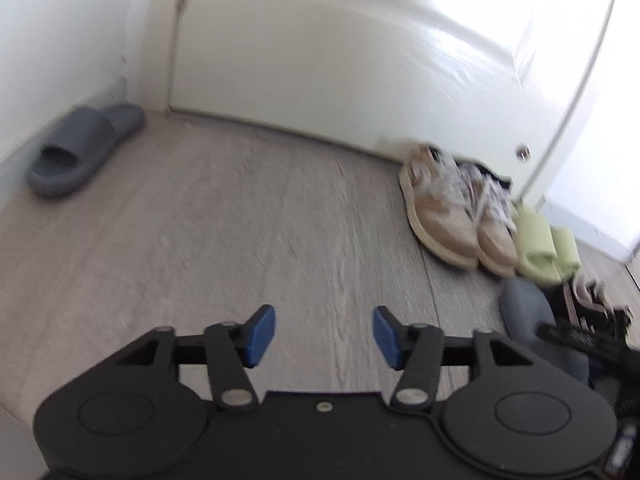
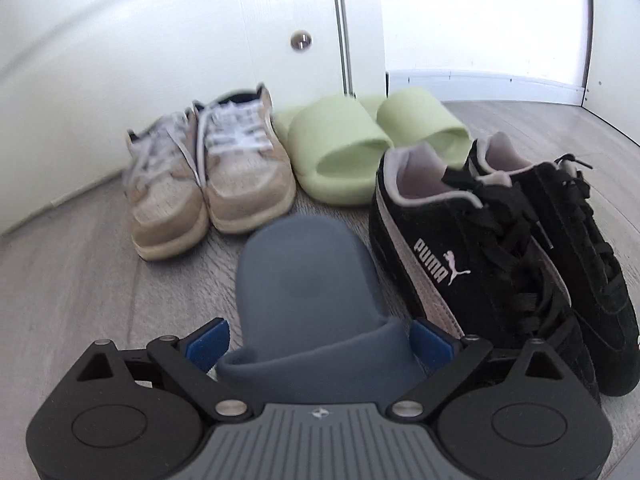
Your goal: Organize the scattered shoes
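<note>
Your right gripper [image 2: 320, 344] has its blue pads [image 2: 208, 346] on either side of a grey slide [image 2: 304, 280], at the strap end, so it looks clamped on it (the contact itself is partly hidden by the strap, but the pads sit tight to both sides). That slide sits on the wood floor [image 2: 72, 280], toe pointing far, just left of the black Pumas [image 2: 500, 264]. Beyond it, the beige sneakers [image 2: 208, 184] are paired up against the white door [image 2: 120, 60], with the green slides [image 2: 360, 148] right next to them on the right.

Your left gripper [image 1: 324, 336] is spread wide with nothing between the pads, just bare floor. The other grey slide [image 1: 84, 148] is way off at the far left, lying along the wall [image 1: 60, 40] near the corner, well apart from the rest of the shoes. The picture's a bit blurry.
</note>
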Demonstrator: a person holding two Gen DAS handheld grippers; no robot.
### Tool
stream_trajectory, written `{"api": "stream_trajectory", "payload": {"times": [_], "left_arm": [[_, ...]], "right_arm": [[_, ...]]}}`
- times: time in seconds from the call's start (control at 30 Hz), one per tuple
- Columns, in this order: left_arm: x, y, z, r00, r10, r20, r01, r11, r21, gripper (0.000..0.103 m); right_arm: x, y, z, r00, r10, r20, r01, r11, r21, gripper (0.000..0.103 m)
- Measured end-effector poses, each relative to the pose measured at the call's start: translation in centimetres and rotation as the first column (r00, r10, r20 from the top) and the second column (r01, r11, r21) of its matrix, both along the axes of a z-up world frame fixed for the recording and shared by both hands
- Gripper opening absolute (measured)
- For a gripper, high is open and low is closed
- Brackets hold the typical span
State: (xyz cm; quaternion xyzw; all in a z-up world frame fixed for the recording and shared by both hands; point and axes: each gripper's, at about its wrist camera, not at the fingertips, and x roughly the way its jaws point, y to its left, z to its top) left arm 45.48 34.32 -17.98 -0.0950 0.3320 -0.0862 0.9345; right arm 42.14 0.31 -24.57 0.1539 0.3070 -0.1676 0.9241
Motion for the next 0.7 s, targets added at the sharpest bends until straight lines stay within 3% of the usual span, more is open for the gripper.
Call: {"api": "stream_trajectory", "payload": {"times": [0.07, 0.13, 0.2, 0.33, 0.43, 0.5, 0.7], "left_arm": [[0.7, 1.9, 0.9, 0.994, 0.058, 0.087, -0.06, 0.998, 0.016, 0.062], [1.8, 3.2, 1.2, 0.983, 0.074, 0.166, -0.089, 0.992, 0.086, 0.062], [4.3, 5.1, 0.3, 0.964, 0.08, 0.255, -0.139, 0.965, 0.22, 0.062], [10.2, 9.2, -3.1, 0.965, 0.145, 0.22, -0.208, 0.932, 0.297, 0.058], [14.8, 12.7, -6.1, 0.963, 0.22, 0.154, -0.258, 0.919, 0.298, 0.052], [17.3, 15.2, -7.5, 0.955, 0.274, 0.116, -0.295, 0.924, 0.245, 0.052], [20.3, 19.0, -8.0, 0.938, 0.331, 0.106, -0.344, 0.927, 0.149, 0.052]], "right_arm": [[-0.2, 0.8, 0.9, 0.999, 0.03, 0.036, -0.028, 0.998, -0.054, 0.097], [0.1, 1.8, 1.7, 0.995, 0.075, 0.058, -0.07, 0.994, -0.09, 0.097], [0.8, 2.6, 2.2, 0.991, 0.115, 0.069, -0.108, 0.99, -0.093, 0.097], [1.9, 4.1, 2.4, 0.983, 0.172, 0.068, -0.167, 0.984, -0.068, 0.097], [2.4, 5.8, 2.1, 0.97, 0.236, 0.051, -0.232, 0.969, -0.087, 0.097], [2.5, 6.8, 2.1, 0.964, 0.264, 0.038, -0.259, 0.961, -0.098, 0.097], [3.3, 7.9, 1.6, 0.95, 0.312, 0.004, -0.311, 0.948, -0.073, 0.097]]}}
